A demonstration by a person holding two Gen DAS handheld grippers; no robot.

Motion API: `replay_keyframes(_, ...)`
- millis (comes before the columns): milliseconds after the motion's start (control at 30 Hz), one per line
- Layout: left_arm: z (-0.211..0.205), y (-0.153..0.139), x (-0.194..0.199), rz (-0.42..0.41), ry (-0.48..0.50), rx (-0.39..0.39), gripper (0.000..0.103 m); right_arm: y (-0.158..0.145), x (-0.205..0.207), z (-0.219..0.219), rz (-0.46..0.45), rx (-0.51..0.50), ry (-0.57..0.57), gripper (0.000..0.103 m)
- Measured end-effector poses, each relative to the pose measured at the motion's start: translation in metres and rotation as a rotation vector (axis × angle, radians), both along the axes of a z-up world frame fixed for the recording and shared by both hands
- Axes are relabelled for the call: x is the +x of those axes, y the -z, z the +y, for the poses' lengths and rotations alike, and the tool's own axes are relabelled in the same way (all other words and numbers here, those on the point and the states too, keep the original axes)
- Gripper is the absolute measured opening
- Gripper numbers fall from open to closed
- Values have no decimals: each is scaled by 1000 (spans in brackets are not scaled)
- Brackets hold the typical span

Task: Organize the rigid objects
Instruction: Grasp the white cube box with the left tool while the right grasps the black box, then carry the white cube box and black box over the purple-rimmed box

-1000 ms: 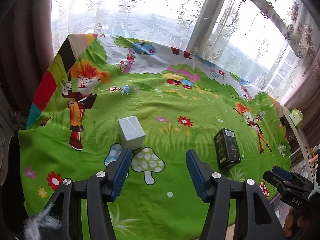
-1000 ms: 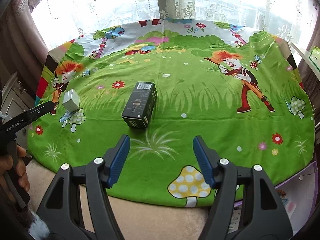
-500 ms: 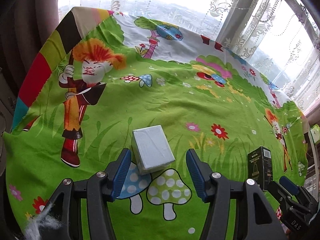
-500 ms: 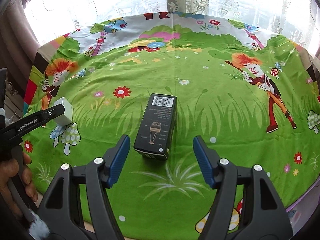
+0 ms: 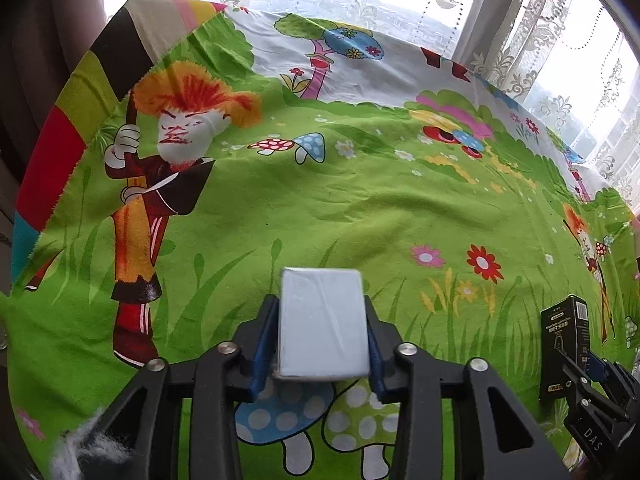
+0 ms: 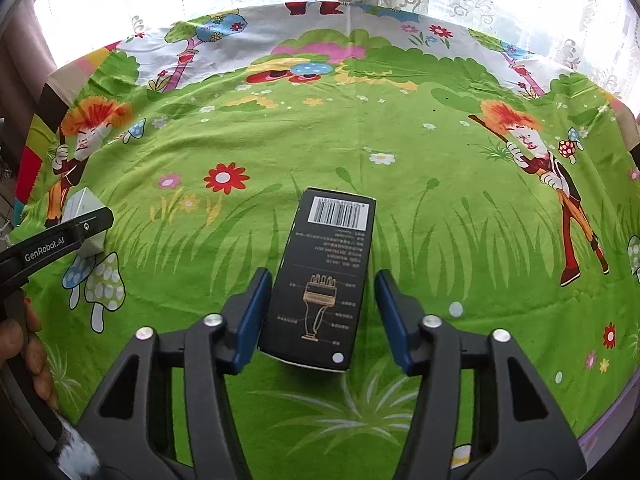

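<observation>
Gripping the pale grey box [image 5: 323,322] on both sides, my left gripper [image 5: 322,344] holds it just beyond the mushroom print on the green cartoon tablecloth [image 5: 360,208]. My right gripper [image 6: 320,316] straddles the black carton [image 6: 325,276], left pad touching, right pad apart. Its far end shows a barcode, and "GenRobot.AI" is printed on the left tool.

Home: lace curtains [image 5: 532,20], cartoon-print cloth [image 6: 400,208] over table.
</observation>
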State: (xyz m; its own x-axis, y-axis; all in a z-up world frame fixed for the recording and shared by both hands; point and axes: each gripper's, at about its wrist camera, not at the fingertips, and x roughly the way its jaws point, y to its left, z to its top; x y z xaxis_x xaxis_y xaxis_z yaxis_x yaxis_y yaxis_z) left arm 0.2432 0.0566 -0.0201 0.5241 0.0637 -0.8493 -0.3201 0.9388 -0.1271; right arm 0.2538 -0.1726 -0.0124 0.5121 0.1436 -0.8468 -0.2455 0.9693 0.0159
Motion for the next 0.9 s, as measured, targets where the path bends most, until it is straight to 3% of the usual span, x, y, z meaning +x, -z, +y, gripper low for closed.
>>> replay_keyframes(67, -2, 0, 0, -2, 11, 1, 35, 3, 1, 1, 3, -13, -5, 43)
replay_keyframes(433, -43, -17, -19, -48, 121, -75, 35, -12, -16, -19, -27, 15, 23, 42)
replay_keyframes(900, -175, -56, -77, -129, 405, -193, 35, -51, -94, -136, -69, 8, 169, 42)
